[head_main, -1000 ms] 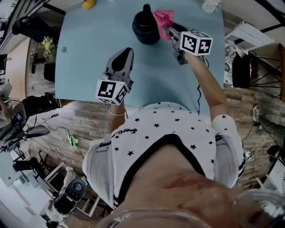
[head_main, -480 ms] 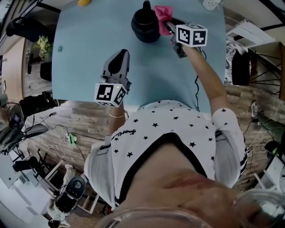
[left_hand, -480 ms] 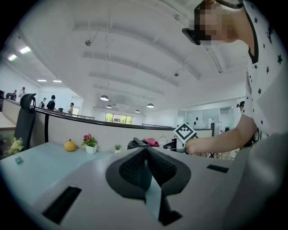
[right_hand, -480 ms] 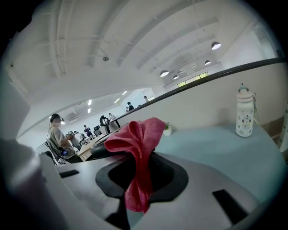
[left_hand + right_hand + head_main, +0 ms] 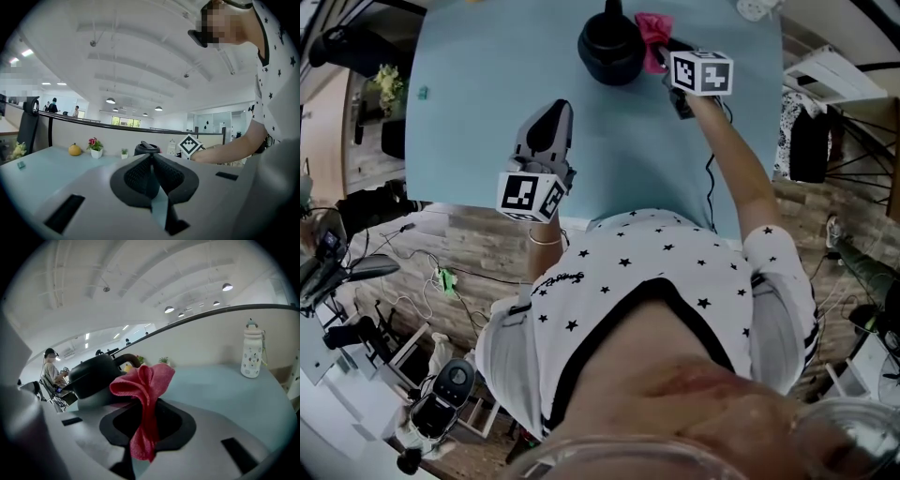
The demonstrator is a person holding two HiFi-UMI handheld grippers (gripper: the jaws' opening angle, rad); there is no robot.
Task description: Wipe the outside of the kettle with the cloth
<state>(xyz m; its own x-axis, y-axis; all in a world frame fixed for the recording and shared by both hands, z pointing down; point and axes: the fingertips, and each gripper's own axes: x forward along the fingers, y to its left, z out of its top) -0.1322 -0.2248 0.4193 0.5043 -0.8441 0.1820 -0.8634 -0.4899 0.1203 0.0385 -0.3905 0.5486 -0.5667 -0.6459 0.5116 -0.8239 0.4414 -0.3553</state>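
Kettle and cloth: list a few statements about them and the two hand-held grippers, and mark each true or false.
1. The right hand-held gripper holds the pink cloth. True.
2. The left hand-held gripper grips the kettle. False: its jaws are shut on nothing, apart from the kettle.
3. The kettle is white. False: it is black.
4. The cloth is close beside the kettle. True.

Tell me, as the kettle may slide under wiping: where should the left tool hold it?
Probably the curved handle, which juts from the kettle on its far side. Come from the kettle's left, since the right tool holds the cloth at its right. The left tool, now shut, must open first.
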